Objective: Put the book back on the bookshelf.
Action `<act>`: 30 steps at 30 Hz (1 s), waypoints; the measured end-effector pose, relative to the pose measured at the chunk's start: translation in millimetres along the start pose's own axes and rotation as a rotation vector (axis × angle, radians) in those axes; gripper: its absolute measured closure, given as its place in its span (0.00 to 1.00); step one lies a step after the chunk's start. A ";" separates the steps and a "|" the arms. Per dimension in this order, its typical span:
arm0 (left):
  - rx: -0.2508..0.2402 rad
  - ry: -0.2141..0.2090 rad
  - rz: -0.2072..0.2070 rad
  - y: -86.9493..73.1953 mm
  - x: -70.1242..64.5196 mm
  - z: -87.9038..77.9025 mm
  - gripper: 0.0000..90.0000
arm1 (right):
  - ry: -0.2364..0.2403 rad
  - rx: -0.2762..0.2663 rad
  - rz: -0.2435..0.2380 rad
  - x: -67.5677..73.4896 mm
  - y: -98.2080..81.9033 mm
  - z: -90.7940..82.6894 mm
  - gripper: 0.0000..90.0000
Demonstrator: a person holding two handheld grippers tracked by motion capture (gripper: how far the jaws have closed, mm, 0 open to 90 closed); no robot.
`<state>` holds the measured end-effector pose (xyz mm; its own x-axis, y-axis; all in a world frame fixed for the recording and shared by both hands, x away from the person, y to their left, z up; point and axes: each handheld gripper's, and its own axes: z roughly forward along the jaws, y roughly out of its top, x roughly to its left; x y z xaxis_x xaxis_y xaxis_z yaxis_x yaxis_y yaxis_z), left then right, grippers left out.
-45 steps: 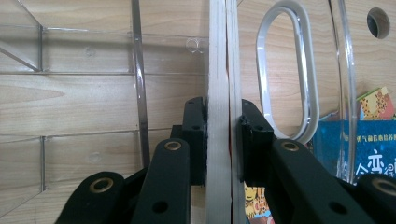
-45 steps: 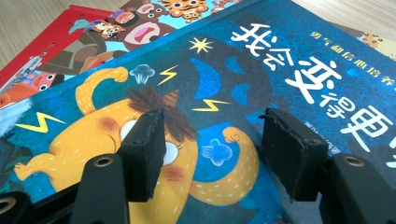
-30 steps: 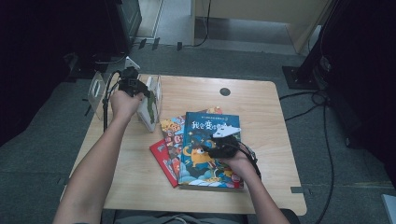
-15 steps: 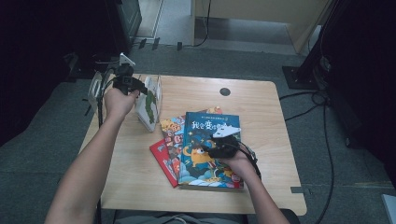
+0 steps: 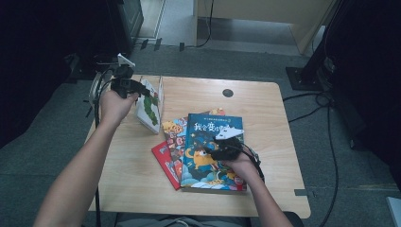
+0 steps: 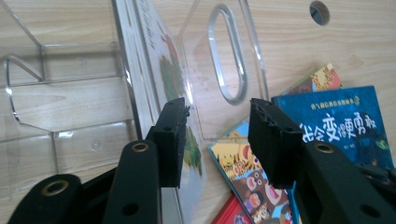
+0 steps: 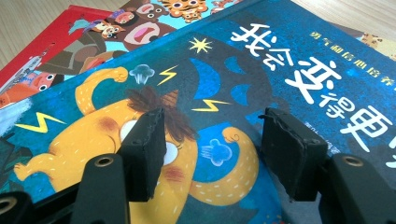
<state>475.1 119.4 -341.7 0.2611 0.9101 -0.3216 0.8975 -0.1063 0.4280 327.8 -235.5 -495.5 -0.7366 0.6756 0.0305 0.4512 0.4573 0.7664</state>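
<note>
A white picture book with green leaves [image 5: 150, 109] [image 6: 161, 65] stands on edge in a clear acrylic rack [image 5: 161, 87] [image 6: 224, 56] at the table's left. My left gripper [image 5: 130, 87] [image 6: 219, 112] hovers just above it. Its jaws have just been opening; the book's top edge lies by one jaw and the pads do not press on it. A blue picture book [image 5: 208, 142] [image 7: 261, 70] tops a fanned stack at mid-table. My right gripper [image 5: 221, 152] [image 7: 212, 126] sits low over its cover, open with nothing between the jaws.
Under the blue book lie an animal-cover book [image 5: 174, 132] [image 7: 140, 23] and a red book [image 5: 163, 156] [image 7: 60, 32]. A round cable hole [image 5: 228, 92] marks the table's far side. Cables trail on the floor at left and right.
The left gripper's jaws have spread apart and let go of the white book, which now stands in the rack. That hand has lifted slightly. The right hand has not moved.
</note>
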 end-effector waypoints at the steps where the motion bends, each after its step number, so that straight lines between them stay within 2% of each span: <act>1: -0.004 -0.010 0.014 -3.5 -2.4 -2.9 0.62 | 0.000 0.000 0.001 0.0 0.0 0.0 0.44; 13: -0.008 -0.079 0.066 -21.9 -7.9 -7.0 0.51 | 0.006 0.001 0.009 -1.0 0.0 -0.6 0.44; 14: -0.003 -0.092 0.079 -26.8 -10.0 -7.0 0.50 | 0.009 0.000 0.020 -2.0 -0.3 -1.4 0.44; 20: -0.006 -0.124 0.102 -36.5 -14.8 -8.6 0.48 | 0.011 -0.002 0.027 -4.3 -1.3 -3.0 0.44; 23: -0.006 -0.137 0.120 -42.9 -19.2 -8.7 0.48 | 0.008 0.002 0.031 -6.1 -2.2 -5.2 0.47; 25: -0.013 -0.158 0.139 -49.4 -23.6 -6.9 0.48 | 0.011 -0.003 0.043 -8.1 -2.4 -5.6 0.47; 30: -0.009 -0.175 0.155 -55.3 -27.8 -1.2 0.47 | 0.010 0.002 0.049 -10.2 -2.8 -7.1 0.49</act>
<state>417.8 100.5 -355.4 0.4541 0.7998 -0.3925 0.8387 -0.2352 0.4912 330.4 -247.8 -493.5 -0.7184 0.6916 0.0746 0.4879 0.4245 0.7628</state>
